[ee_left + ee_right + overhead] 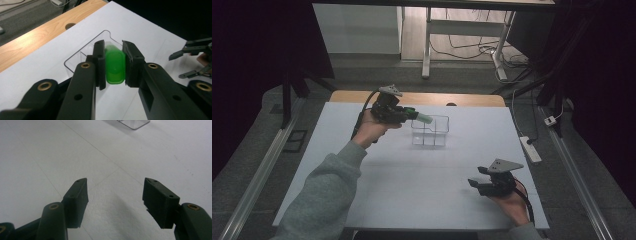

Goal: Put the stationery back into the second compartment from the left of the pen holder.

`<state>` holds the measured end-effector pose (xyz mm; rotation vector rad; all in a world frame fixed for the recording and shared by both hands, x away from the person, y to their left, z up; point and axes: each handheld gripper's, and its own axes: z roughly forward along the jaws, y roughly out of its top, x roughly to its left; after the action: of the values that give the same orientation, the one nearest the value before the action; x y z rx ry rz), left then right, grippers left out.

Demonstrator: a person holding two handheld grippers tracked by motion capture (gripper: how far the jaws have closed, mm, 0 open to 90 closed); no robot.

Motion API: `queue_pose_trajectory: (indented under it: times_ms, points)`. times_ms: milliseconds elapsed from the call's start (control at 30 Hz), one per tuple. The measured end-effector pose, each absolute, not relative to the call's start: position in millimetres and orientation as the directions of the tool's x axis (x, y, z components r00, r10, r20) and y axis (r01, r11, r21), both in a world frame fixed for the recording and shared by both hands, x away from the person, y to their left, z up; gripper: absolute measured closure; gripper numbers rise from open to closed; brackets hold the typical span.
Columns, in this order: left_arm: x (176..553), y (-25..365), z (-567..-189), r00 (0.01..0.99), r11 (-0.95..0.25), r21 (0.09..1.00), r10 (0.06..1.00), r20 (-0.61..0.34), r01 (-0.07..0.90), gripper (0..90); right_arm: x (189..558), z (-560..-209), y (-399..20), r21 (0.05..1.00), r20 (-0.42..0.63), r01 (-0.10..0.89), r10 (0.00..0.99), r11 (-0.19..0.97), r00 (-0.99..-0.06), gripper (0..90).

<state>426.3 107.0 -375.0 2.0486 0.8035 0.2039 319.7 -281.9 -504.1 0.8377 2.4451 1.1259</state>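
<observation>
The left gripper (114, 66) is clamped on a green bottle (115, 65), its pads pressing the bottle's two sides, and it holds the bottle in the air just over the near-left corner of the clear bin (430, 130); in the high view the bottle (421, 118) points toward the bin, tip over its rim. By the look of it, the step in hand is carrying the bottle to the bin, and the placing is not yet done. The next move likely calls for bringing the bottle over one compartment, tipping it to fit between the dividers, lowering it, and only then letting the jaws part. The right gripper (115, 202) sits well off from the bin, low over the white table (422, 190) toward the person's side, its jaws wide apart with nothing between them. Hard to make out: the bottle's far end, hidden behind the jaws in the left gripper view; how many compartments the bin has; and whether anything already lies in it, since its clear walls blur against the table.
</observation>
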Motion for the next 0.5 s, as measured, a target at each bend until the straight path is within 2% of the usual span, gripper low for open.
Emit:
queue_pose_trajectory:
  times_ms: [500]
  points:
    - [447, 82, -380, 0.763, -0.471, 0.736, 0.640, -0.096, 0.487, 73.5, 321, -504, -285, 0.776, -0.042, 0.375, 0.635, 0.508, -0.771, 37.0]
